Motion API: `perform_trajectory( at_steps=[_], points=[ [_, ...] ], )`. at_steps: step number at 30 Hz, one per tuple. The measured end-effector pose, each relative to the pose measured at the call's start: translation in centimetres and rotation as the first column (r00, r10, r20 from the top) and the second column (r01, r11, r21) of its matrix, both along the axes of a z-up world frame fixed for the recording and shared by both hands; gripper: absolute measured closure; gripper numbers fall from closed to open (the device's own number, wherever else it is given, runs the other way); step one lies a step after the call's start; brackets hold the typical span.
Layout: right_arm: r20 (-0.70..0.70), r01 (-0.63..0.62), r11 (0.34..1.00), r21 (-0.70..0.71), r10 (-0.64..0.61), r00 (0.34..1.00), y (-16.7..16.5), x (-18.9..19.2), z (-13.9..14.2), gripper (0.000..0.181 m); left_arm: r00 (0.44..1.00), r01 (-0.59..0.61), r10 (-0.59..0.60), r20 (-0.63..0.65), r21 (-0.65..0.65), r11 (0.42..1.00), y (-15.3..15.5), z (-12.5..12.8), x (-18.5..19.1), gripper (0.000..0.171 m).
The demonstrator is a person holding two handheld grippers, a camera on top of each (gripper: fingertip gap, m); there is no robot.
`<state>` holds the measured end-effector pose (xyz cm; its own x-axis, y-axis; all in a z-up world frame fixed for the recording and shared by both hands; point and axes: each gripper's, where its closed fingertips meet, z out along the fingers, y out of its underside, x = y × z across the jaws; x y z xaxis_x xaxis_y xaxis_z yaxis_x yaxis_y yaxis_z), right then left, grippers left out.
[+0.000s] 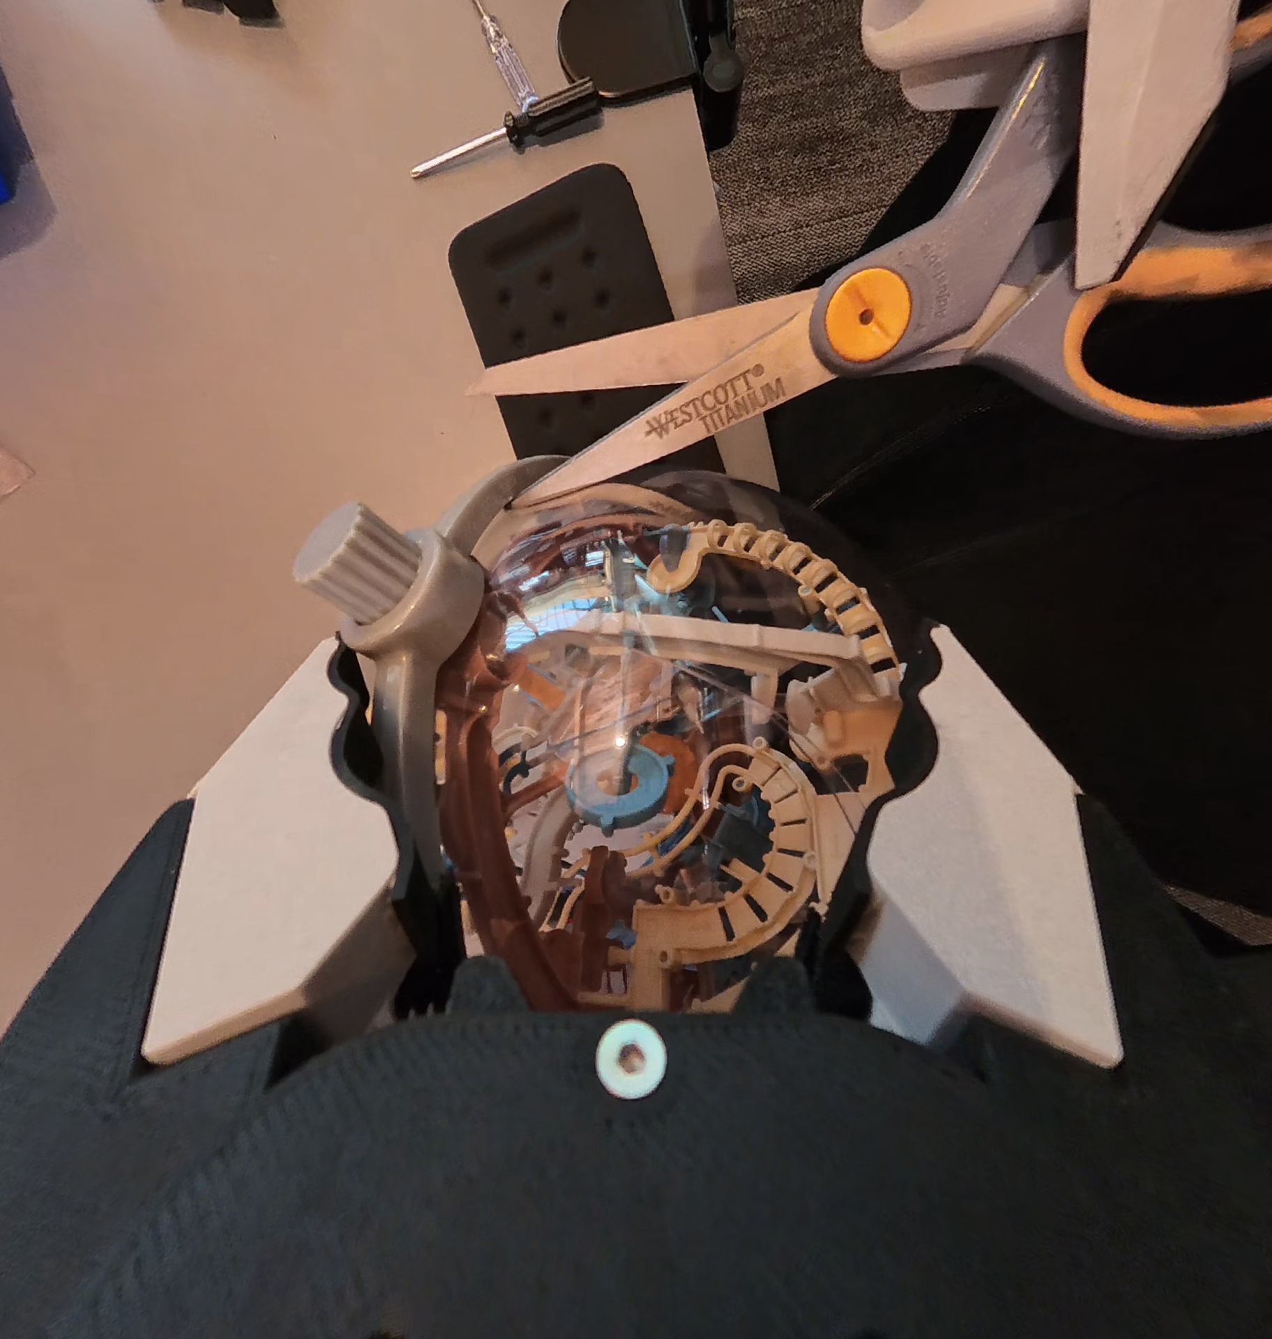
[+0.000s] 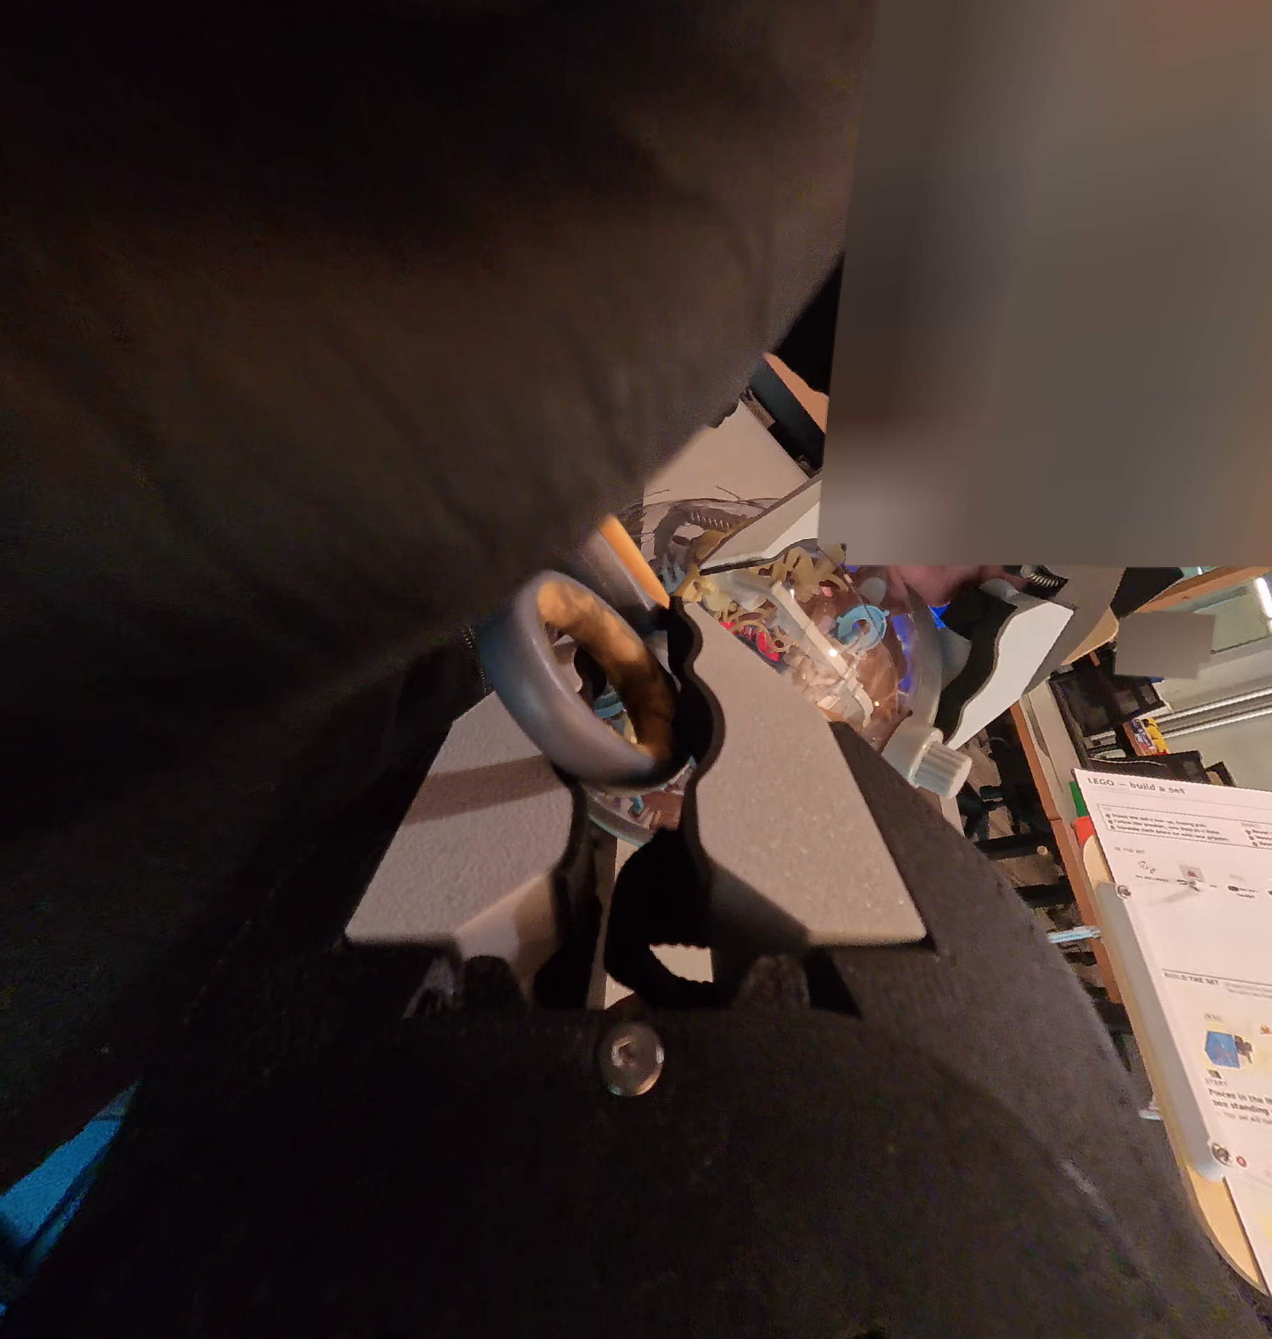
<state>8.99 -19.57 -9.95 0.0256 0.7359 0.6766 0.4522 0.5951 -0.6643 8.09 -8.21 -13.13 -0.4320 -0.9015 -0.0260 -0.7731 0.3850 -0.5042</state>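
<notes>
- Clamped between the spread white fingers point(image 1: 278, 833) of the left tool point(image 1: 637, 782) sits a clear maze ball point(image 1: 655, 761), a see-through sphere packed with tan, brown and blue plastic tracks, held up off the table point(image 1: 184, 326) near its right edge.
- Its shell looks hard, smooth and slippery, and probably brittle; the grey band point(image 1: 401, 724) and ribbed knob point(image 1: 347, 561) on its left side give a surer hold than the bare dome.
- Scissors point(image 1: 865, 315) with grey and orange handles come in from the upper right, blades parted, the lower blade tip touching the ball's top at the grey band.
- Right tool point(image 2: 673, 724) pinches one scissor handle loop point(image 2: 582, 695); how firmly is hard to judge, since a dark garment shadows that view.
- On the table behind lie a black perforated pad point(image 1: 561, 290) at the right edge and a small screwdriver point(image 1: 506, 134) beyond it.
- Printed sheets on a clipboard point(image 2: 1198, 978) sit to the right.
</notes>
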Motion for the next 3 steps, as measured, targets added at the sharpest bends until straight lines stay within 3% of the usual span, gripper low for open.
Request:
perform_trajectory(
  at_steps=[3],
  points=[
    [-0.006, 0.009, 1.0, -0.018, -0.009, 1.0, 0.56, -0.15, 0.15, 0.168, 1.0, -0.016, 0.016, 0.0, -0.004, 1.0, 0.29, -0.17, -0.01, 0.029]
  ],
)
